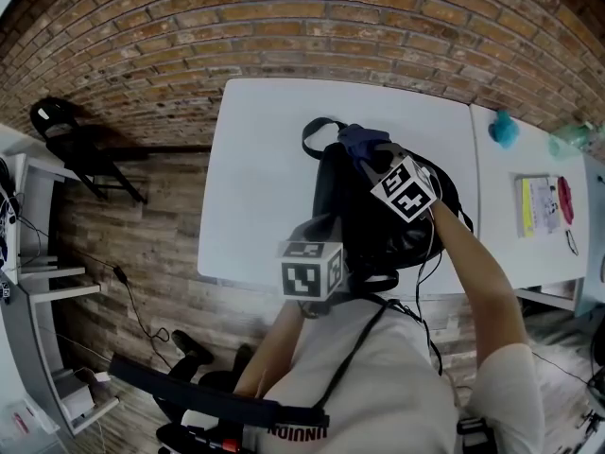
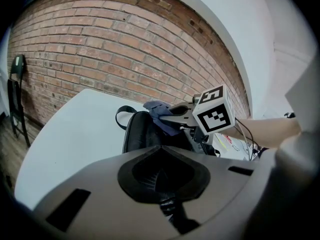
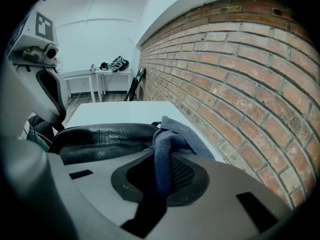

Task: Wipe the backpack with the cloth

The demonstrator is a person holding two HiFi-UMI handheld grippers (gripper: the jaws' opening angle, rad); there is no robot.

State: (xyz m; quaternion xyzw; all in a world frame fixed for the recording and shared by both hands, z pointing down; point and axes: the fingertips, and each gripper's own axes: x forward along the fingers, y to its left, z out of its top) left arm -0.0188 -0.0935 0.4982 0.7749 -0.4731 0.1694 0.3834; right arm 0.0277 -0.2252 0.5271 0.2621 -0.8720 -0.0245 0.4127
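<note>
White desk (image 1: 265, 178) carries the black backpack (image 1: 378, 220), which lies flat with its carry loop (image 1: 317, 135) toward the brick wall (image 1: 284, 26) and its other end at the desk's near edge, by the person.

The person's right forearm (image 1: 473, 272) reaches forward along the backpack's right side. It brings the right gripper (image 1: 376, 162) over the backpack's far end, just beside the carry loop. The left arm is bent close to the body. It holds the left gripper (image 2: 161, 179) at the backpack's near left corner, by the desk edge.

Left of the backpack the desk is a broad bare stretch, and beyond the backpack a bare band runs up to the wall. Right of the backpack there is a narrower strip, then a second desk (image 1: 529, 159) with a teal object (image 1: 503, 129) and a yellow-edged booklet (image 1: 539, 204). Well to the left of the backpack, off the desk, a black folding chair (image 1: 71, 140) stands against the wall.

The right gripper's fingers are pressed onto the blue cloth (image 3: 172, 139). The cloth bunches up out of them and touches the backpack's far top edge. The left gripper's fingers are drawn together on something black, seemingly a strap (image 2: 172, 211) of the backpack.
</note>
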